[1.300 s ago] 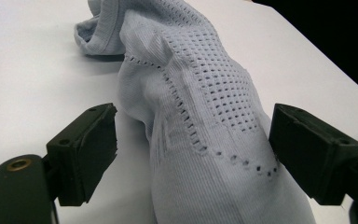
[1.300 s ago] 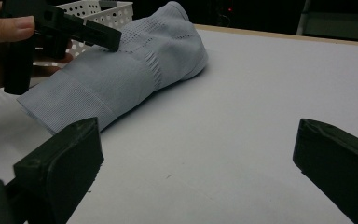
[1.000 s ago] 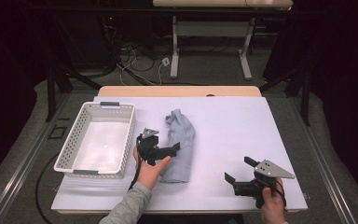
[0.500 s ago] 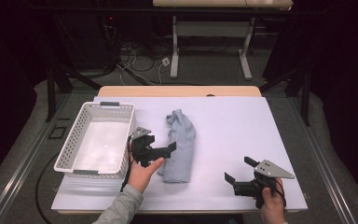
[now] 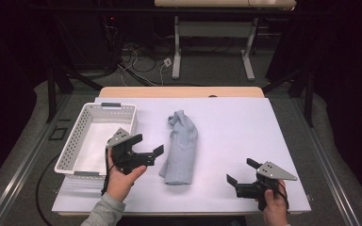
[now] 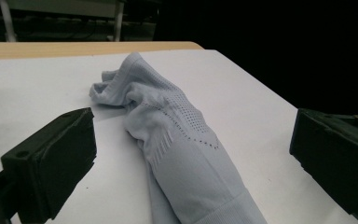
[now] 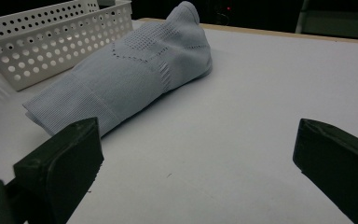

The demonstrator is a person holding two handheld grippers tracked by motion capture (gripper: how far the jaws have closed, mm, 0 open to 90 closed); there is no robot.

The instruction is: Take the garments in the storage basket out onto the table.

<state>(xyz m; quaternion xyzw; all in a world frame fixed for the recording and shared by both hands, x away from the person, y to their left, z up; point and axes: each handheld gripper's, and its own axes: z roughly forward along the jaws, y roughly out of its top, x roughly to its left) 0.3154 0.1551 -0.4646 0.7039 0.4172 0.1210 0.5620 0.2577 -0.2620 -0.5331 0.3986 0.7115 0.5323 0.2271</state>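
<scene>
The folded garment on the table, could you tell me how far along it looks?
Done: the pale blue garment lies folded into a narrow bundle on the white table cover. In hand: nothing; the left gripper and right gripper are open, apart from it. Possibly left: moving it into the white basket, which holds no garment.

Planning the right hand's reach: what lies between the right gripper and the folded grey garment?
Nothing: in the high view, bare white table separates the right gripper from the garment. The right gripper view shows the same.
</scene>
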